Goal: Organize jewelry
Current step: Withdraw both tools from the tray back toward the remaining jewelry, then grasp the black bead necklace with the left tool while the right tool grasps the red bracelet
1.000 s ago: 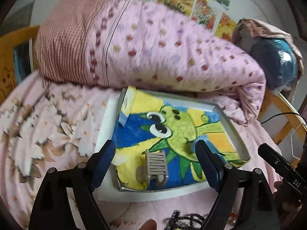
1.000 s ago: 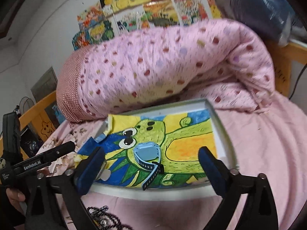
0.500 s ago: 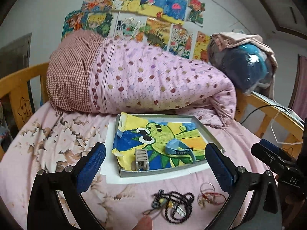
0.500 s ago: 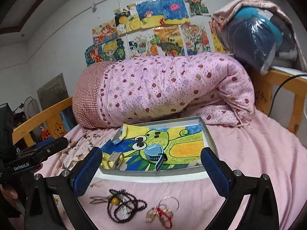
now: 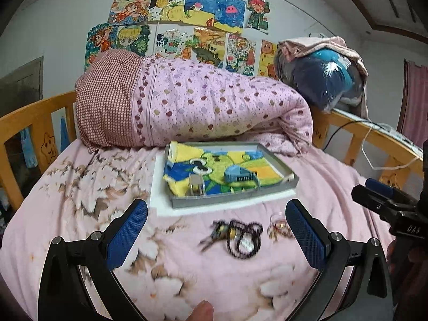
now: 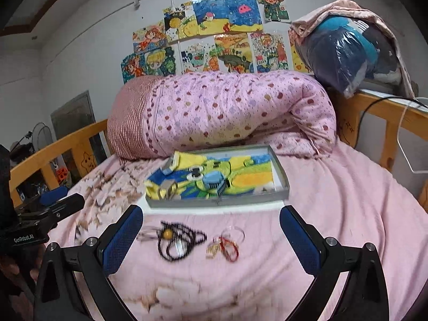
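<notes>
Both grippers, left and right, hover over the bed with fingers apart and empty. A black bead necklace and red bracelets lie near the tray, which holds a blue watch and a hair clip.

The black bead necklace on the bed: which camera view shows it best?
The right wrist view: the black bead necklace lies nearer mid-frame, its loops and yellow bead distinguishable despite blur. The left wrist view shows it smaller and more smeared.
</notes>
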Tool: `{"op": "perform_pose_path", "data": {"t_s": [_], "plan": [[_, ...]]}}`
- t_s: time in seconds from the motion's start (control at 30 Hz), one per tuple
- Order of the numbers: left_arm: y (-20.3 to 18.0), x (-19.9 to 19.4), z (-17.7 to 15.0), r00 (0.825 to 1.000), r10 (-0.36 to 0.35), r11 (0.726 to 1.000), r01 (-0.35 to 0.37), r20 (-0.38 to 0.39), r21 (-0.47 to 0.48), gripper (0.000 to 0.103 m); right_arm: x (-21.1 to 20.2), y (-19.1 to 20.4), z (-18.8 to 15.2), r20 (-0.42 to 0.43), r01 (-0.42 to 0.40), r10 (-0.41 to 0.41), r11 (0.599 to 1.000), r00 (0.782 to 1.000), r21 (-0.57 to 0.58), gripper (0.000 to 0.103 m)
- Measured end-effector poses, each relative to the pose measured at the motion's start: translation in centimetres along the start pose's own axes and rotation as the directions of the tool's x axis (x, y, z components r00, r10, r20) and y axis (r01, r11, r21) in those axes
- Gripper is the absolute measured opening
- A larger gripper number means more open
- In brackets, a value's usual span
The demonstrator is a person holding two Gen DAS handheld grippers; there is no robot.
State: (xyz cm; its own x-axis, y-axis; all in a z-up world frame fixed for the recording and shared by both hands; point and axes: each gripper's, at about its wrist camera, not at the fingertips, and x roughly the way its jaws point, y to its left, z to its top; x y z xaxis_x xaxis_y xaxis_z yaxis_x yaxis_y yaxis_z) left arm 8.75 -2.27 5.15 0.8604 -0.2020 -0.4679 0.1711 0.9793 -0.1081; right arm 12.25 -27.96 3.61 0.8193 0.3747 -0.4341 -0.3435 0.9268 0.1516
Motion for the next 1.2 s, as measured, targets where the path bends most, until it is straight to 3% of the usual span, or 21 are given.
{"op": "perform_pose_path", "data": {"t_s": [0.33,0.57,0.9,1.2], "plan": [[0.3,1.0,-4.8,0.992,0.032,0.999,-0.026,-0.123,0.047,0.101,0.6,0.5,-3.7,-0.121,0.024,-0.027,0.999,0.992,-0.030,0.103],[0.9,3.3,-7.0,0.972,0.029,0.998,-0.017,-0.234,0.053,0.101,2.5,0.1,-5.6,-0.213,0.022,-0.026,1.000,0.977,-0.022,0.103],[0.3,6.5,-8.1,0.959,0.017,0.987,0.029,-0.284,0.156,0.101,6.4,-1.4,-6.2,-0.312,-0.034,0.035,0.999,0.949,0.008,0.103],[0.1,9.5,-7.3,0.936,-0.091,0.989,0.124,-0.340,0.077,0.101,9.8,-3.6,-4.9,-0.307,-0.070,0.073,0.997,0.949,0.020,0.101]]}}
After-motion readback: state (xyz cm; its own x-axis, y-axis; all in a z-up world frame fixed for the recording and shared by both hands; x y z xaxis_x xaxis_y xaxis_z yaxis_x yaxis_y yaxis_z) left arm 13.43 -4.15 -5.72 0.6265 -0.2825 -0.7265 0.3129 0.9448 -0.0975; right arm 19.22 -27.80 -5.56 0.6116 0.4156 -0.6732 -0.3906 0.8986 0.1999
